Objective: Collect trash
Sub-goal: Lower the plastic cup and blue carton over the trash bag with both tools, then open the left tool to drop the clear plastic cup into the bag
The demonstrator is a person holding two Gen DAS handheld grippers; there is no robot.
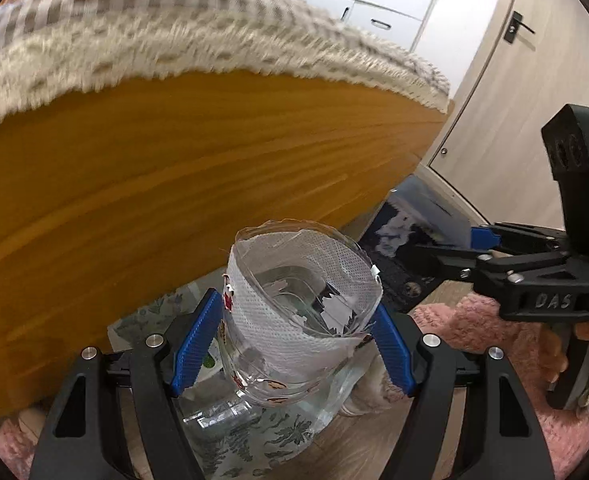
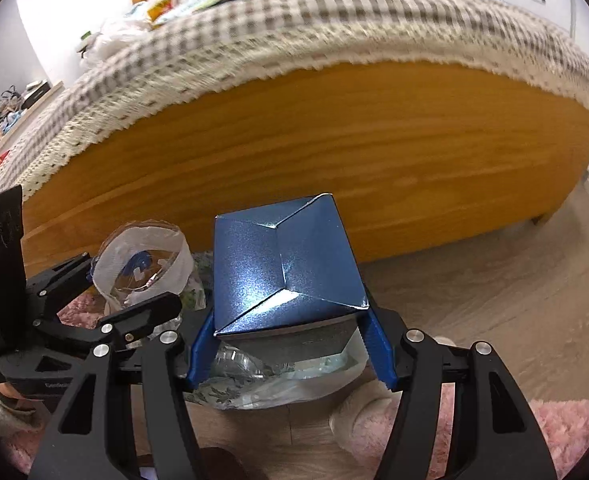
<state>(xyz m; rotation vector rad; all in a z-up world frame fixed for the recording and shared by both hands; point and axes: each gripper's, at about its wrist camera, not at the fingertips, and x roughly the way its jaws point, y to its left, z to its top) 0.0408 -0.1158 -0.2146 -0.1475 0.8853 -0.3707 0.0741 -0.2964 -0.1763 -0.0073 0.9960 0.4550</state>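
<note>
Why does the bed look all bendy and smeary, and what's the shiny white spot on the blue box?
Left wrist view: the fisheye lens bows the wooden bed side, and the lace blanket edge is streaked with motion blur, while the clear plastic cup stays sharp. Right wrist view: same bending and smear on the bed; the white spot is glare from a light on the blue box.

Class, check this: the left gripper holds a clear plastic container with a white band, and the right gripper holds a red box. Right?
Not quite. The box in the right gripper is dark blue, as the right wrist view shows. The left gripper does hold the clear container.
</note>
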